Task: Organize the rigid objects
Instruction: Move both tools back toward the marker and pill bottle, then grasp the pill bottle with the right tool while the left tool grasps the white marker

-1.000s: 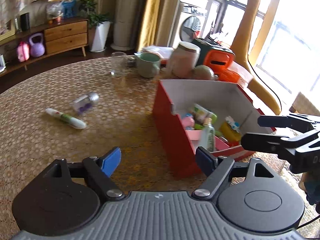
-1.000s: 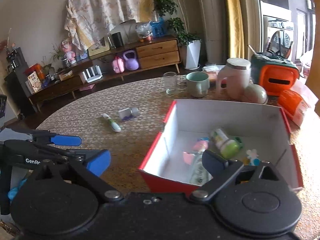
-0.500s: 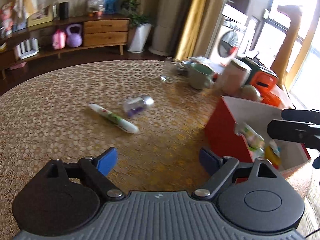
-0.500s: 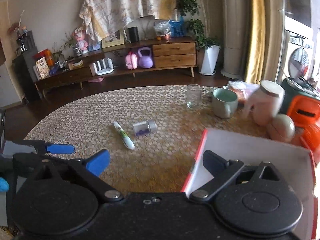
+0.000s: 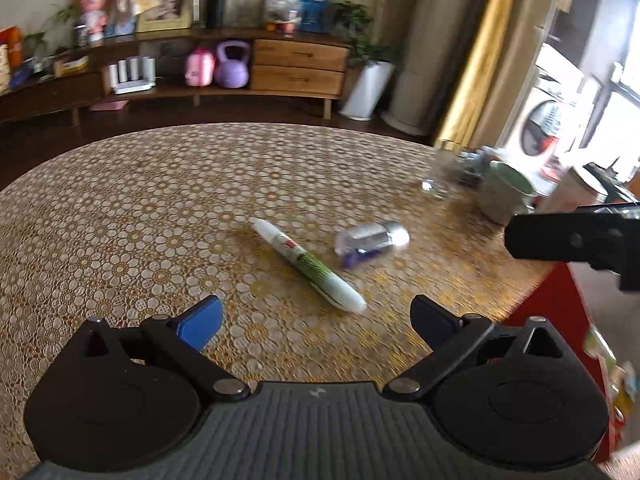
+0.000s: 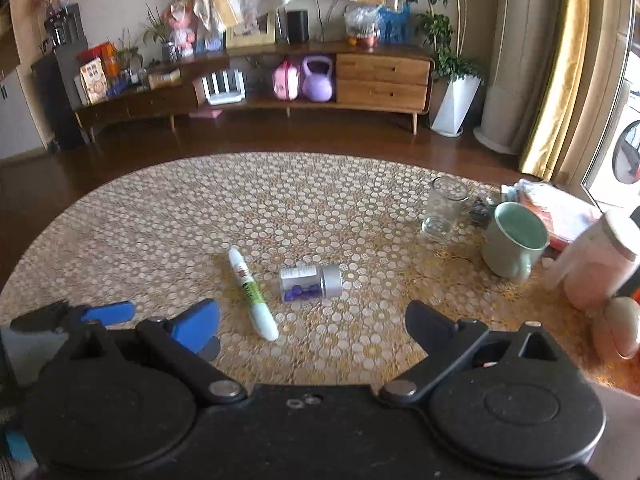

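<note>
In my right wrist view, the table [image 6: 160, 216] fills the middle of the frame. A tube [image 6: 253, 294] lies on it at lower centre, with a small bottle [image 6: 311, 283] on its side just to the right of it, apart from it. At right on the table stand a glass [image 6: 445, 209], a mug [image 6: 514, 243] to its right and nearer, and a jar [image 6: 598, 268] at the right edge. A sideboard [image 6: 320, 76] runs across the upper frame behind the table. In my left wrist view, a box [image 5: 560, 312] sits on the table at lower right.
</note>
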{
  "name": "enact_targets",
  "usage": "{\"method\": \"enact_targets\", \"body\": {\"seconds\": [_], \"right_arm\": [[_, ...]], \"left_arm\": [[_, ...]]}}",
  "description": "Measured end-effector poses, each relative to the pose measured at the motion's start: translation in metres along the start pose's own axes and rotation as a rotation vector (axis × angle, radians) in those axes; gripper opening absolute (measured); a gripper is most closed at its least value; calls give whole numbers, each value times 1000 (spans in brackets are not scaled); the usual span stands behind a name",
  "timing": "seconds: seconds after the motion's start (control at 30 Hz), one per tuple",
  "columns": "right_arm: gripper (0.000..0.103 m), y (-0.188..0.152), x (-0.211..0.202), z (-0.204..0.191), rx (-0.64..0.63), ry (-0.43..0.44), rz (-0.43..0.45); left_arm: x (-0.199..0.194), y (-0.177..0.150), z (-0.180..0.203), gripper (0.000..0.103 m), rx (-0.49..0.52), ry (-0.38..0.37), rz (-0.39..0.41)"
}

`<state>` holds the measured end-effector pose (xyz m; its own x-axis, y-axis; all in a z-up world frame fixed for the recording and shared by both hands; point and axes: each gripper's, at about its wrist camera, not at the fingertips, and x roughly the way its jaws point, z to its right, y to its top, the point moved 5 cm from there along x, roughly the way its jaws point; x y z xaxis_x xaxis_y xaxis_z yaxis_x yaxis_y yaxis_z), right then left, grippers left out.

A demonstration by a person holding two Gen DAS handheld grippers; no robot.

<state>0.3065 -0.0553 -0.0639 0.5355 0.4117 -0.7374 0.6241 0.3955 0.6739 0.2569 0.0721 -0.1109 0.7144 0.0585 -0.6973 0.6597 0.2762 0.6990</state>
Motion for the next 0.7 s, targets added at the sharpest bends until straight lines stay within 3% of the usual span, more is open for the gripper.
{"method": "enact_targets", "body": {"seconds": [0.3, 0.7], "right_arm": [[99, 17, 84, 4, 37, 15, -132], [97, 23, 145, -3, -21, 18, -233]], "left_arm": [[49, 1, -1, 101, -65, 96, -12], [87, -6, 14, 101, -118, 129, -16]]}}
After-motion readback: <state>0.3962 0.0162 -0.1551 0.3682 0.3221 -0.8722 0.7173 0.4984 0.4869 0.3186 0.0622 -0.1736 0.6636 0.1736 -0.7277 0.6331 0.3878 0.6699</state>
